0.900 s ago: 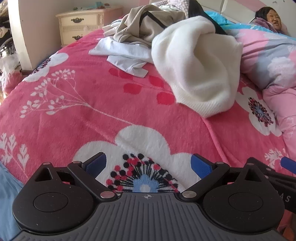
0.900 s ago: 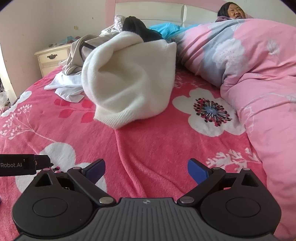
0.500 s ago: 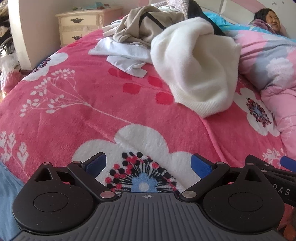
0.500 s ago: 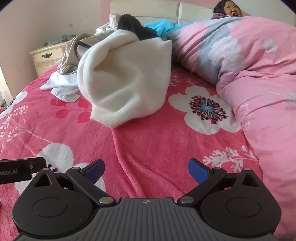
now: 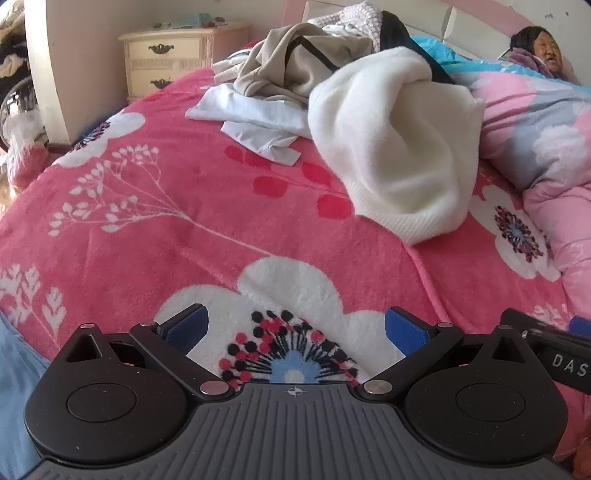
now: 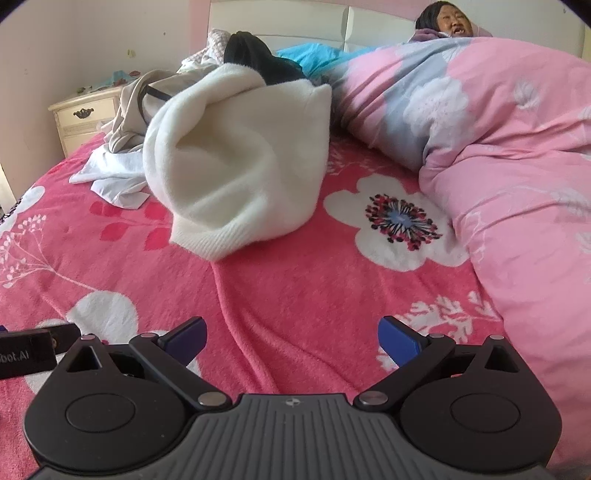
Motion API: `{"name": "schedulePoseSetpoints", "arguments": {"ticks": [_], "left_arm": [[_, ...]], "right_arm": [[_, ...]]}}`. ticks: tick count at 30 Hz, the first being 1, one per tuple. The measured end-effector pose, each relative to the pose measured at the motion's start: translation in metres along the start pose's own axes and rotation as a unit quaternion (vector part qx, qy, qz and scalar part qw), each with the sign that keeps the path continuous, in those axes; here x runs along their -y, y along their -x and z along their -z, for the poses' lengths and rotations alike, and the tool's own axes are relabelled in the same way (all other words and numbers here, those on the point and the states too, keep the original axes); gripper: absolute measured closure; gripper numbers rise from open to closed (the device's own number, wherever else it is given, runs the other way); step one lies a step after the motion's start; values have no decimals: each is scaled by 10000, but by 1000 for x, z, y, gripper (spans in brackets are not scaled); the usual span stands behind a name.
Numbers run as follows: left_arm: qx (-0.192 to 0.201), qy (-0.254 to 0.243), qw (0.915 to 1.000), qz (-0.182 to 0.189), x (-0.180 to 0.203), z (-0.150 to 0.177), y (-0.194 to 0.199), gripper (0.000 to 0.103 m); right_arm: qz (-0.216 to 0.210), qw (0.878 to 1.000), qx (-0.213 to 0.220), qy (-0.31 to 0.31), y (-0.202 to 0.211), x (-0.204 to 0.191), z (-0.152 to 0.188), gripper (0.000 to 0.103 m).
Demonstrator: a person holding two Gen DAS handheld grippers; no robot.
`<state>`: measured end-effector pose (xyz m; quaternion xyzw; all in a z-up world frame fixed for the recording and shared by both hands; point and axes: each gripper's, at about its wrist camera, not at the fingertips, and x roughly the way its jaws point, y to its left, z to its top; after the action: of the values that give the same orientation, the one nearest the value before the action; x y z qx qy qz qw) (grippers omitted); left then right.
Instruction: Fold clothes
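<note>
Both tools hang over the near part of a bed spread with a pink flowered blanket (image 5: pixel 177 236). The left gripper (image 5: pixel 295 325) has its blue pads spread wide with only the blanket's white flower between them; it holds nothing. The right gripper (image 6: pixel 291 336) is likewise released, its jaws wide apart over bare pink fleece.

The clothes lie farther up the bed, well apart from both tools. Nearest is a cream knitted sweater (image 5: pixel 399 147), bunched in a loose mound with its ribbed hem toward the near side. Left of it and partly under it lies a crumpled white garment (image 5: pixel 255 122), and behind that a beige garment with a dark stripe (image 5: pixel 295 62). A black item (image 6: pixel 255 55) sits at the far top of the heap, perhaps another piece of clothing; too little of it shows to tell.

On the right a pink and grey quilt (image 6: pixel 498 129) covers a person (image 6: pixel 443 22) lying by the headboard. A cream nightstand (image 5: pixel 173 55) stands far left.
</note>
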<state>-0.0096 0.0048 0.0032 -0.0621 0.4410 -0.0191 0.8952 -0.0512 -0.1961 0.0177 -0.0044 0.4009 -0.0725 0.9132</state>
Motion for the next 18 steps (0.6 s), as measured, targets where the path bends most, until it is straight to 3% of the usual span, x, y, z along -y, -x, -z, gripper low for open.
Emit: {"name": "schedulePoseSetpoints", "arguments": {"ticks": [18], "left_arm": [[-265,-12,9995,-159,-2,4,-8,0]], "right_arm": [[164,9995,-260,-40,-5,-6,-3,0]]}}
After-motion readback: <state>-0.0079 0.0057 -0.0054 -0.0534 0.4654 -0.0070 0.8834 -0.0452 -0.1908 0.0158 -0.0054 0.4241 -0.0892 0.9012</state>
